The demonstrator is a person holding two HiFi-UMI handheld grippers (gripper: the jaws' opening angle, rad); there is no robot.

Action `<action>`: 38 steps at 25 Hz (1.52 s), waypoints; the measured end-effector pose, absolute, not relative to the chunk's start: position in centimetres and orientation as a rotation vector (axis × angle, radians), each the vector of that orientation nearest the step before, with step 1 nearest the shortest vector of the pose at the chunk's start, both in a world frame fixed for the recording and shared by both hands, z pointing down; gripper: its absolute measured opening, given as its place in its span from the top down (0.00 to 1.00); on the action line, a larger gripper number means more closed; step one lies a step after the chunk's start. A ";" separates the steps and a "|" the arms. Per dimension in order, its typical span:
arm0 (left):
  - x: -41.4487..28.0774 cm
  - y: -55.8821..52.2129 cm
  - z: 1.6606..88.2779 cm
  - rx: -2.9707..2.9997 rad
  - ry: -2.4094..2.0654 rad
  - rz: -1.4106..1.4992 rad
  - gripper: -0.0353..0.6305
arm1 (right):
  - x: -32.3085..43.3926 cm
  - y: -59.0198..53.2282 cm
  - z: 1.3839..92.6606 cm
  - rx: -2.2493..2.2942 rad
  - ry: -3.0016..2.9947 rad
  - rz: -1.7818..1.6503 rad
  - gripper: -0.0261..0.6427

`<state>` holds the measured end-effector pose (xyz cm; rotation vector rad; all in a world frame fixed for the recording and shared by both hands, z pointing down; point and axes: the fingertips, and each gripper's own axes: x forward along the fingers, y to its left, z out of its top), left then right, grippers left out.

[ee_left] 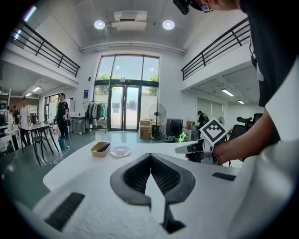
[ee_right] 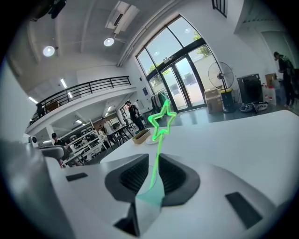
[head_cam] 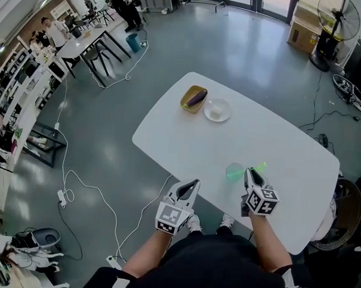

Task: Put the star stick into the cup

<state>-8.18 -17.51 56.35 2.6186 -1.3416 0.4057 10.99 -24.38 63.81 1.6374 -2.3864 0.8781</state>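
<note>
A thin green star stick (ee_right: 161, 120) runs up between the jaws of my right gripper (ee_right: 156, 161). The jaws stand a little apart and the pads do not seem to press on it. The stick's lower end reaches into a translucent teal cup (ee_right: 150, 196) just below the jaws. In the head view the cup (head_cam: 234, 171) stands on the white table (head_cam: 287, 157) near its front edge. The right gripper (head_cam: 249, 173) sits beside it, with the star (head_cam: 260, 168) leaning off to the right. My left gripper (head_cam: 190, 185) hovers at the table's front edge, shut and empty.
A yellow dish holding an eggplant (head_cam: 194, 98) and a small white plate (head_cam: 217, 110) sit at the table's far end. Cables (head_cam: 95, 193) lie on the floor to the left. A fan (head_cam: 336, 28) stands at the back right.
</note>
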 end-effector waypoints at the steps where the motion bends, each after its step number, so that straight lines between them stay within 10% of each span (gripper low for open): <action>1: -8.1 -17.6 56.3 2.621 -1.338 0.406 0.93 | 11.1 -24.3 63.9 1.636 -2.382 0.882 0.87; 25: -6.0 -18.3 55.6 2.690 -1.249 0.384 0.93 | 10.0 -19.8 60.9 1.505 -2.425 0.641 0.81; 38: -4.2 -18.9 54.2 2.751 -1.223 0.334 0.93 | 9.2 -19.6 55.2 1.525 -2.499 0.396 0.96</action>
